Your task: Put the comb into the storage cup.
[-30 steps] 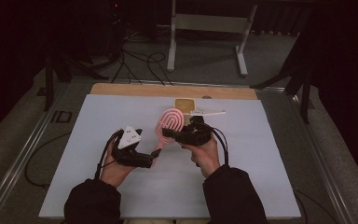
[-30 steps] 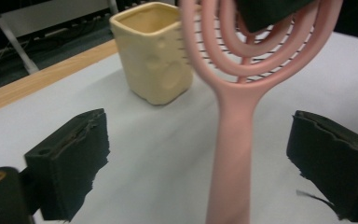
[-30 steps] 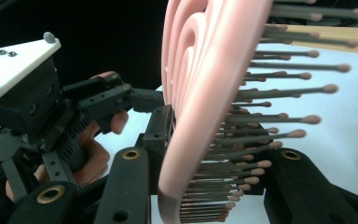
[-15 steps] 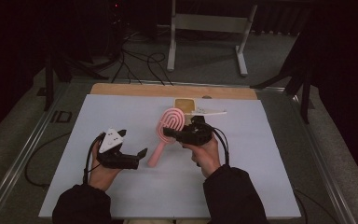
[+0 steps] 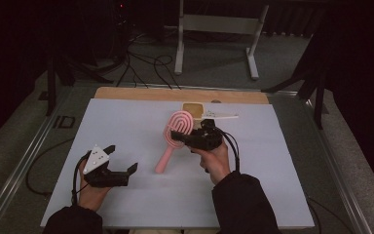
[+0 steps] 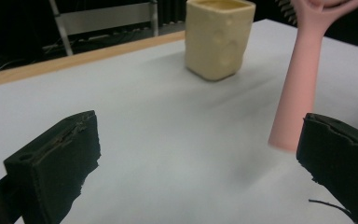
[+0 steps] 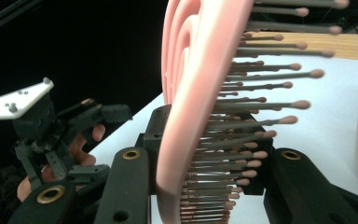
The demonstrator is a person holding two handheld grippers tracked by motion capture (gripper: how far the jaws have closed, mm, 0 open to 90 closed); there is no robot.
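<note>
White table (image 5: pixel 126 122), right hand-held gripper (image 5: pixel 181 138) pinching pink hairbrush (image 5: pixel 175 131) head, handle slanting toward person, left hand-held gripper (image 5: pixel 121 158) spread.

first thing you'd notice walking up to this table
The pink hairbrush stands out at mid-table on the white table, its head clamped in the right gripper with the handle pointing toward the person. Just behind it, near the table's far edge, sits a yellowish cup. The left gripper hovers open at the near left, holding nothing.
</note>
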